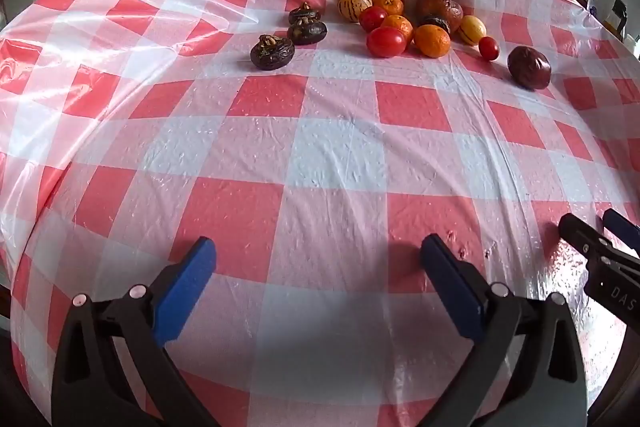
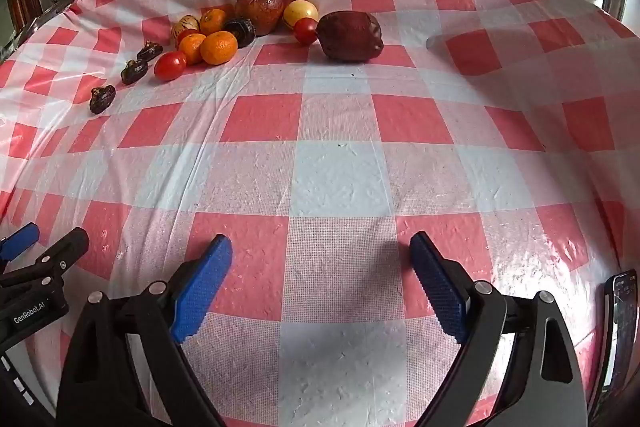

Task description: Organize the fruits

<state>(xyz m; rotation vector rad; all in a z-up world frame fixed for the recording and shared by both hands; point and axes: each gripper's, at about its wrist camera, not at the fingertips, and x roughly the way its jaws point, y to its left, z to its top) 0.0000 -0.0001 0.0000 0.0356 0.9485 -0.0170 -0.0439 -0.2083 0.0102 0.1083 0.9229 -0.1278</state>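
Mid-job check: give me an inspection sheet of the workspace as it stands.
Surface: checked tablecloth, wrinkled, bare near the grippers.
Job's things: mixed fruit pile at the far side; three dark fruits in a line to its left; a dark red fruit apart on the right.
Clutter: phone at the right edge.
Grippers: left gripper and right gripper open, empty.
Cables: nothing seen.
Surroundings: blurred items beyond the table.

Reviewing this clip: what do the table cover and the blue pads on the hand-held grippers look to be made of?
Table cover: thin plastic sheet, glossy, by its creases, fine wrinkles and bright glare; probably disposable film rather than cloth.
Pads of the right hand-held gripper: matte blue with a fine dotted grip texture, likely rubber or soft plastic.
Pads of the left hand-held gripper: same blue, smoother-looking here.
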